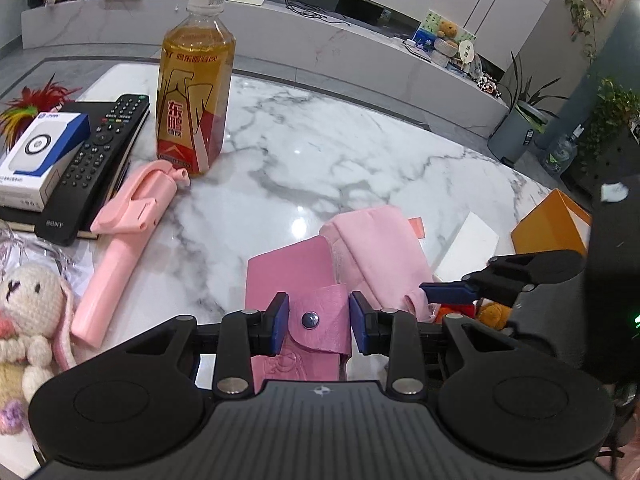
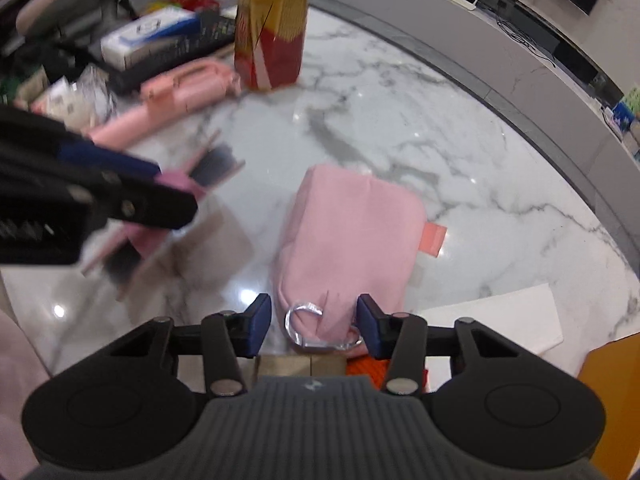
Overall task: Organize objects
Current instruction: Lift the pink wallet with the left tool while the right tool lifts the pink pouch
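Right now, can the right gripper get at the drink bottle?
Probably yes: the right gripper is open, and only the pink pouch lies before it; beyond that, bare marble table leads to the bottle.

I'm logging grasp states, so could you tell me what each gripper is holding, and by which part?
The left gripper clamps the pink wallet by its snap strap. The right gripper is open around the pink pouch's near end, holding nothing.

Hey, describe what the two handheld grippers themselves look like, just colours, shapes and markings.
The left gripper and right gripper match: black linkage arms with silver rivets, blue pads on the fingertips, two round black discs, and a ribbed dark body bearing a small white logo. No sleeves or cables are visible.
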{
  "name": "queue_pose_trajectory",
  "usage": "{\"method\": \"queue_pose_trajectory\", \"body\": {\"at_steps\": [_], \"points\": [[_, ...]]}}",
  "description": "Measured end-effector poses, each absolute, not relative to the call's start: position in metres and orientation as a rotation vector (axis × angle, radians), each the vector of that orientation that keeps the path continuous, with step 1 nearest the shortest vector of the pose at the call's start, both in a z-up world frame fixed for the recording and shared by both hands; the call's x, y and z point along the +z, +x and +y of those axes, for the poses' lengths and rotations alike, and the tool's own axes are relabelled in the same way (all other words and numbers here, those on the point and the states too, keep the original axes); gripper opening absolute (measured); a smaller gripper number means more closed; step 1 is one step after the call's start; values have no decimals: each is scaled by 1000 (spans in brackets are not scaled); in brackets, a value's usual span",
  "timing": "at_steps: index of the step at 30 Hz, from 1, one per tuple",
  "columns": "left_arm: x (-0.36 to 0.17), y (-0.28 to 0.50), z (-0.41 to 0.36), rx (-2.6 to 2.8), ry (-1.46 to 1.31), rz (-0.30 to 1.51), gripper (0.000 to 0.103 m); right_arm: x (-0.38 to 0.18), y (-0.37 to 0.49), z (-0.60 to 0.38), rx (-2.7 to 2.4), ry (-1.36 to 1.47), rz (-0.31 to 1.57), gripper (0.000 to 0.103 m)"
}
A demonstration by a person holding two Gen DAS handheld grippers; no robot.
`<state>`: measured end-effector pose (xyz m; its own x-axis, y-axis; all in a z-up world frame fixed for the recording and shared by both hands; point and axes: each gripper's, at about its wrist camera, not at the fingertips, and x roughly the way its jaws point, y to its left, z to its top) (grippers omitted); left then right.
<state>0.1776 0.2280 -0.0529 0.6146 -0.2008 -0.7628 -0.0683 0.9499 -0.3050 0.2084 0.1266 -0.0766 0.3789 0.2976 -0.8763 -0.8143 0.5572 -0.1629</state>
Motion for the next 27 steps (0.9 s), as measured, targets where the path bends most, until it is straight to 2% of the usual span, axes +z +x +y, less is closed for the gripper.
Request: {"method": "queue_pose_trajectory", "body": {"at_steps": [1,3,5,11,20,27], "points": [[-53,176,227,-82,-323,910,38,-79,207,127,774,-672,915,50],[-52,174,227,-90,-328,905,38,-81,204,129,768,-692,902,40],[-49,171,227,-93,-331,897,38,-79,204,130,763,-696,892,36],[-37,162,223,-80,-315,882,38,-55,203,122,753,-649,822,30],[7,141,197,-114,-270,806,38,20,193,77,733,-464,713,27],[28,121,159,-188,-259,756,38,68,163,12,771,-343,740,27]]}}
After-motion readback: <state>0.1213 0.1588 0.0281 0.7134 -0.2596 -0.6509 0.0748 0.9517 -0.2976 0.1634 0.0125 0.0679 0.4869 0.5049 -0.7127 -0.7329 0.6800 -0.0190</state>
